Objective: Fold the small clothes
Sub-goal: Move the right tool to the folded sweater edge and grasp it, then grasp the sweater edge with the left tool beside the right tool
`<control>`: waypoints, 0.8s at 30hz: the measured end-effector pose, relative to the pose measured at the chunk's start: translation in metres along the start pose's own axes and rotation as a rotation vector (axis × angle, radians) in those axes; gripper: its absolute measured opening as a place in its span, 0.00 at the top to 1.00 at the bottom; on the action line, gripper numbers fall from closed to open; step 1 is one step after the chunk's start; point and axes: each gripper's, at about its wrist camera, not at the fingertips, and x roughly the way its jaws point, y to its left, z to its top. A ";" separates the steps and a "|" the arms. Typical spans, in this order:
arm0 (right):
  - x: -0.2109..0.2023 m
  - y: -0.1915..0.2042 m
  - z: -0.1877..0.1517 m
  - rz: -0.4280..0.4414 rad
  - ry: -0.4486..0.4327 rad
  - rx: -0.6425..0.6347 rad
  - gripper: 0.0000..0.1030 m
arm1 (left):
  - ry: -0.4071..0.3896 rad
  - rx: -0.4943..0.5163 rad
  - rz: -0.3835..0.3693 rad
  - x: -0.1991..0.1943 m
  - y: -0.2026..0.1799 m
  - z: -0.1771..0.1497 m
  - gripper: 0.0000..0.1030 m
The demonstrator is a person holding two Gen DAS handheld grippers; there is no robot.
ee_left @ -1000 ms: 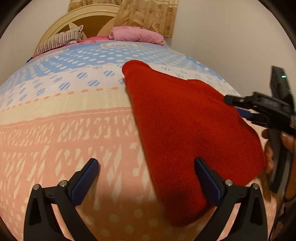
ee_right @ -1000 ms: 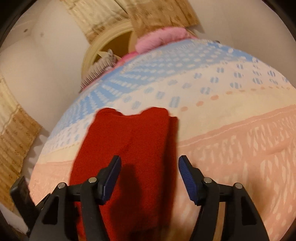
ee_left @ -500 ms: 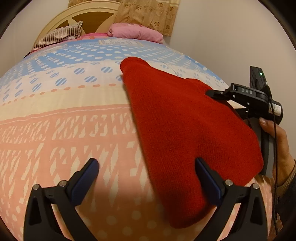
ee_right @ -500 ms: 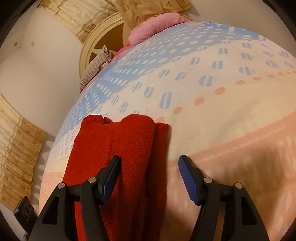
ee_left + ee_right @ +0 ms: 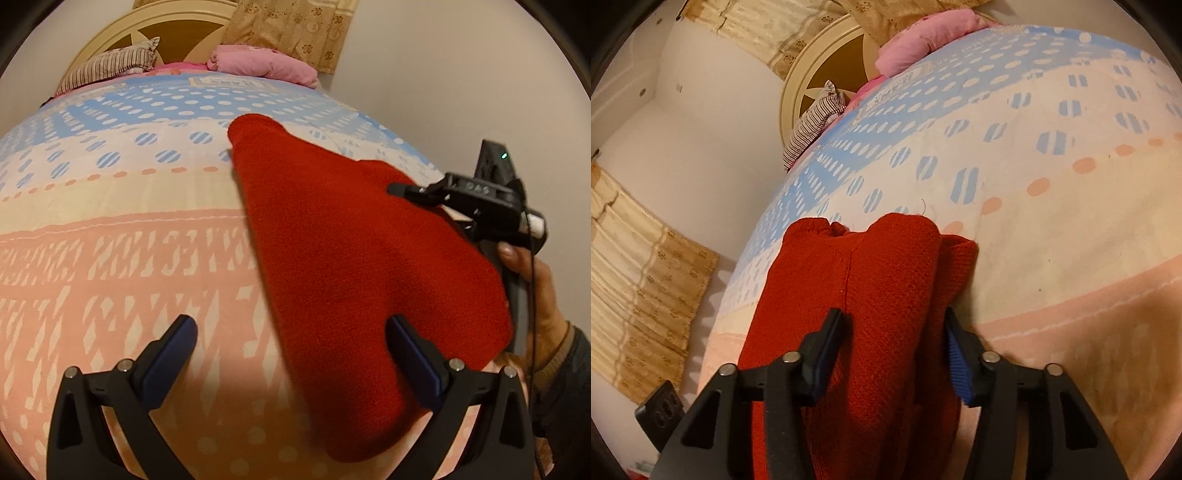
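A red knit garment [image 5: 351,266] lies folded lengthwise on the bed, running from the far middle to the near right in the left wrist view. My left gripper [image 5: 290,332] hovers open at its near end, the right finger over the cloth and the left finger over bare sheet. My right gripper [image 5: 894,332], held by a hand [image 5: 535,280], sits low over the garment [image 5: 886,280]. Its jaws are closing with the thick folded ridge of cloth between them. The pads stand at the sides of the ridge without a clear pinch.
The bed sheet [image 5: 110,258] has pink, cream and blue bands. A striped pillow [image 5: 110,66] and a pink pillow [image 5: 266,66] lie by the round headboard [image 5: 177,29]. Walls and beige curtains [image 5: 639,295] close in on the bed's side.
The right gripper has come down and forward over the red garment, and its jaws have narrowed around the folded ridge. The left gripper has stayed in place, open.
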 end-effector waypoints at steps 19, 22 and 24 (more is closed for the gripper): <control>-0.003 0.008 -0.010 0.017 -0.035 -0.071 0.72 | 0.009 0.052 -0.127 0.000 -0.022 0.001 0.38; -0.004 0.006 -0.009 0.020 -0.037 -0.062 0.72 | -0.003 0.062 -0.115 -0.002 -0.025 0.001 0.44; -0.004 0.008 -0.010 0.005 -0.042 -0.074 0.72 | -0.007 0.069 -0.106 -0.003 -0.027 0.001 0.46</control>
